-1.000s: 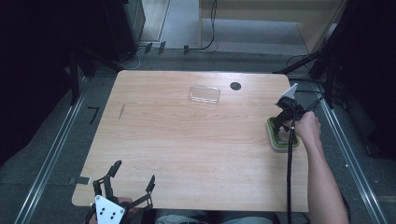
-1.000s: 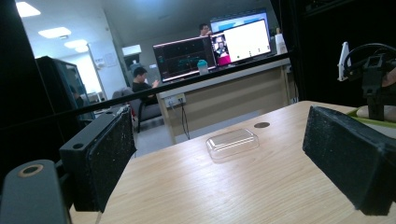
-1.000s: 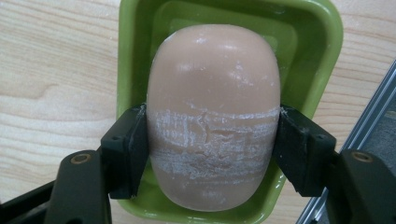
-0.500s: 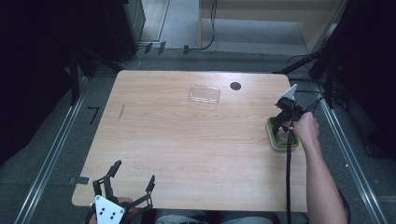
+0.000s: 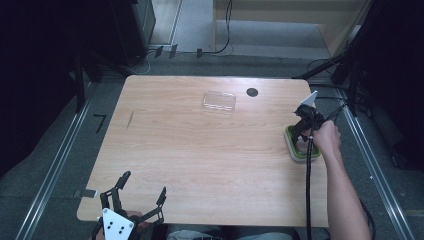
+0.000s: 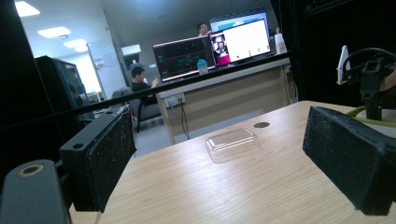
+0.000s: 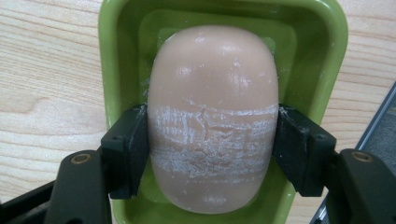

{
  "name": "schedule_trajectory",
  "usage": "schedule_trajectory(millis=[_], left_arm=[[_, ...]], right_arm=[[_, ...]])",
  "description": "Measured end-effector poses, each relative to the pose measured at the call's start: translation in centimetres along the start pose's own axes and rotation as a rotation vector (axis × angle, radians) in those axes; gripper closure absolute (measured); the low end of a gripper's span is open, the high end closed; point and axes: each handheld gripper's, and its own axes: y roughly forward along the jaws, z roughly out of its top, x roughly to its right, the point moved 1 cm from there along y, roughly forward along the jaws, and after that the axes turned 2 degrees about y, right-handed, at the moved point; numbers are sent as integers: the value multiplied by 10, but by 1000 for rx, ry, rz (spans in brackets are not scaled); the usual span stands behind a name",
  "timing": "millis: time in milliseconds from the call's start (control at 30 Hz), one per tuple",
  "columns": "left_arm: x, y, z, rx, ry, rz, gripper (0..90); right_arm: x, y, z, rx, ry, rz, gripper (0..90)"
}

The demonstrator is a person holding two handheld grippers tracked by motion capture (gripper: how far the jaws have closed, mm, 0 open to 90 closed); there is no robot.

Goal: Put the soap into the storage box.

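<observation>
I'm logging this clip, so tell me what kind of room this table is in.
Probably a lab or office workspace, not a home: lit monitors stand on a long counter behind the wooden table, people sit at desks, and cables run across the floor.

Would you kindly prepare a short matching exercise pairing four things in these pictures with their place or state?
Things:
1. soap bar
2. clear plastic lid
3. left hand-held gripper
4. green dish

Places or states:
A. open, at the table's near left edge
B. lying alone at the far middle of the table
C. clamped between two black jaws
D. at the table's right edge, holding the soap

Pairs: 1-C, 2-B, 3-A, 4-D
</observation>
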Motion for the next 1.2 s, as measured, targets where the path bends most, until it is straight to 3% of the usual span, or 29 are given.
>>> schedule_trajectory(millis=[400,800,1200], left_arm=[[1,1,0,-3,3,-3,99],[1,0,0,5,2,-7,99],[1,1,1,4,3,-9,99]], right_arm=[[0,0,-1,4,11,-9,330],[0,-15,-9,49,8,-22,201],[-13,-29,-24,59,-69,4,100]])
